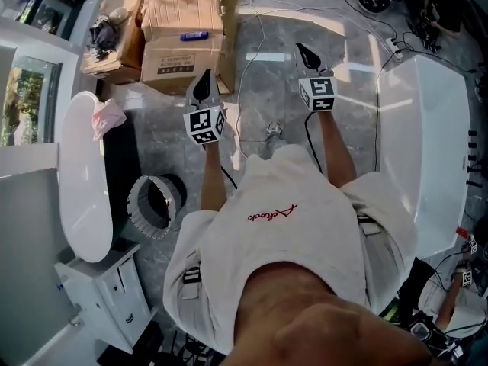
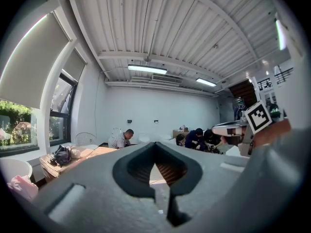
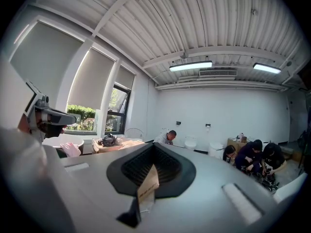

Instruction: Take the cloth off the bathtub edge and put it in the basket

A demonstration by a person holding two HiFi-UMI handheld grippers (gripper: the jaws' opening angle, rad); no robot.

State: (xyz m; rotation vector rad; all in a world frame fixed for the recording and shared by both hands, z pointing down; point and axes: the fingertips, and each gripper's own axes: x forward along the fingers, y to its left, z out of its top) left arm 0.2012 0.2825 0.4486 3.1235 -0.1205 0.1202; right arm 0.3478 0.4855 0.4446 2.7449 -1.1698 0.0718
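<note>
The pink cloth (image 1: 106, 117) lies crumpled on the rim of the white bathtub (image 1: 82, 181) at the left; it also shows low at the left in the left gripper view (image 2: 21, 186) and in the right gripper view (image 3: 71, 149). A round grey basket (image 1: 155, 205) stands on the floor beside the tub, close to my left leg. My left gripper (image 1: 203, 80) is held out level over the floor, right of the cloth, shut and empty (image 2: 156, 153). My right gripper (image 1: 304, 51) is further right, also shut with nothing held (image 3: 154, 153).
Cardboard boxes (image 1: 187, 33) stand ahead on the floor, with a dark bundle (image 1: 102, 33) on the left one. A second white tub (image 1: 424, 151) is at the right. Cables (image 1: 259, 29) trail across the floor. Several people (image 3: 252, 155) sit by the far wall.
</note>
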